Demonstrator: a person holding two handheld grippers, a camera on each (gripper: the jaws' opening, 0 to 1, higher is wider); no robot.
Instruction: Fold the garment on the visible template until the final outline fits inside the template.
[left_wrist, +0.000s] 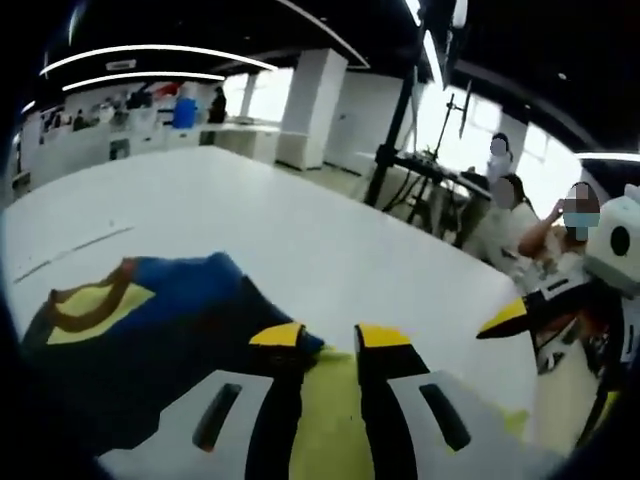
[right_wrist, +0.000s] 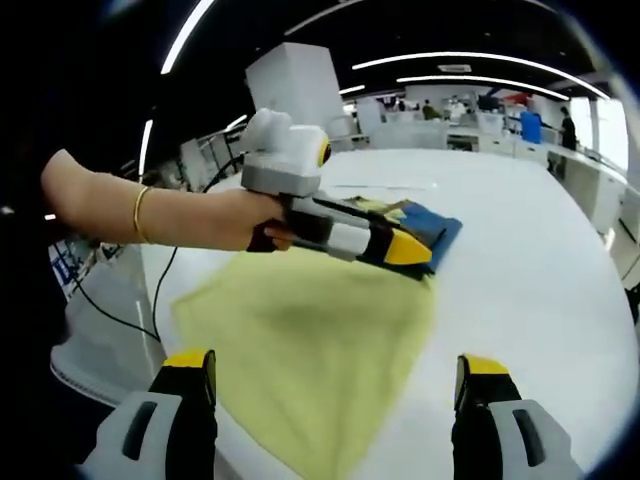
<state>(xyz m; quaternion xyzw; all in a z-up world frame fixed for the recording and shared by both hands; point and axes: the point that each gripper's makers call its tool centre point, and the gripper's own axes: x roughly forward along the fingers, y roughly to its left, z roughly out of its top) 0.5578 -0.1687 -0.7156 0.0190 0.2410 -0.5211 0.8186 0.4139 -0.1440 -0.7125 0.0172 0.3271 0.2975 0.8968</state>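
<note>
A yellow garment (right_wrist: 320, 340) with a blue part (right_wrist: 432, 226) lies spread on the white table (right_wrist: 540, 280). In the left gripper view the blue part (left_wrist: 150, 330) carries a yellow patch with a brown band. My left gripper (left_wrist: 330, 335) is shut on yellow cloth between its jaws. In the right gripper view a hand holds the left gripper (right_wrist: 408, 250), its yellow tip down at the garment's far edge beside the blue part. My right gripper (right_wrist: 338, 365) stands wide open over the near yellow cloth, holding nothing; its tip (left_wrist: 503, 320) enters the left gripper view from the right.
Faint dark lines (left_wrist: 80, 245) mark the tabletop beyond the garment. The table's edge (right_wrist: 150, 290) runs close on the left, with a black cable (right_wrist: 110, 310) below it. Seated people (left_wrist: 510, 200) and a black stand (left_wrist: 400, 140) are past the table's far side.
</note>
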